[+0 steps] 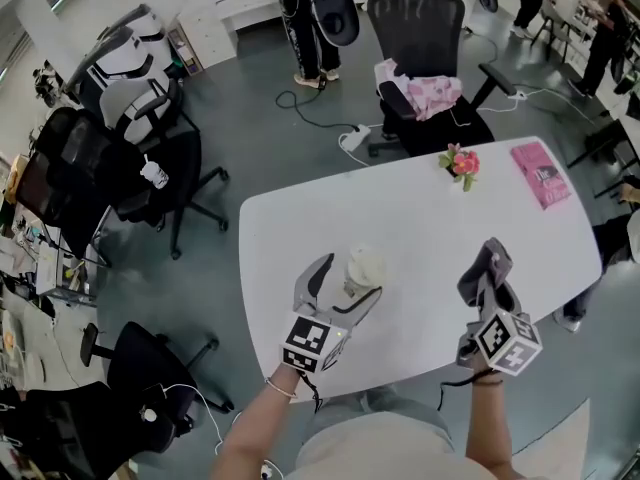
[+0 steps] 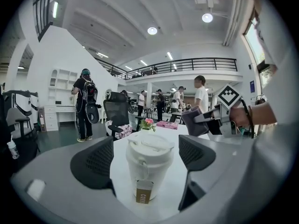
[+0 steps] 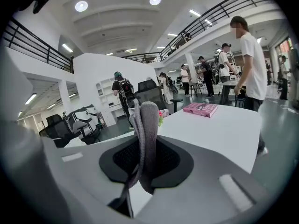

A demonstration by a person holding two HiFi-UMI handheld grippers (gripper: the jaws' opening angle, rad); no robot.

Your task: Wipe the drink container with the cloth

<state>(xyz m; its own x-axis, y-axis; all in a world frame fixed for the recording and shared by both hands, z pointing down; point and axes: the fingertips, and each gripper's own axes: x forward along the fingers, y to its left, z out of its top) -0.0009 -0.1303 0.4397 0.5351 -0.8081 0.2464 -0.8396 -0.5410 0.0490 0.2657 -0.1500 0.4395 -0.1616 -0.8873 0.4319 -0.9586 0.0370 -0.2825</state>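
A white lidded drink cup (image 1: 364, 269) (image 2: 149, 164) with a brown tag stands upright on the white table (image 1: 420, 218). My left gripper (image 1: 346, 290) (image 2: 147, 160) is open, its jaws on either side of the cup with gaps showing. Off to the right, my right gripper (image 1: 487, 268) (image 3: 145, 157) is shut on a folded grey cloth (image 1: 484, 266) (image 3: 145, 139), which sticks up out of the jaws. The left gripper view also catches that cloth (image 2: 195, 121), held a little right of the cup and apart from it.
A small pink flower pot (image 1: 462, 164) and a pink book (image 1: 541, 173) lie at the table's far side. Office chairs (image 1: 425, 48) ring the table. A person (image 3: 248, 64) stands beyond the far right edge. Cables lie on the grey floor.
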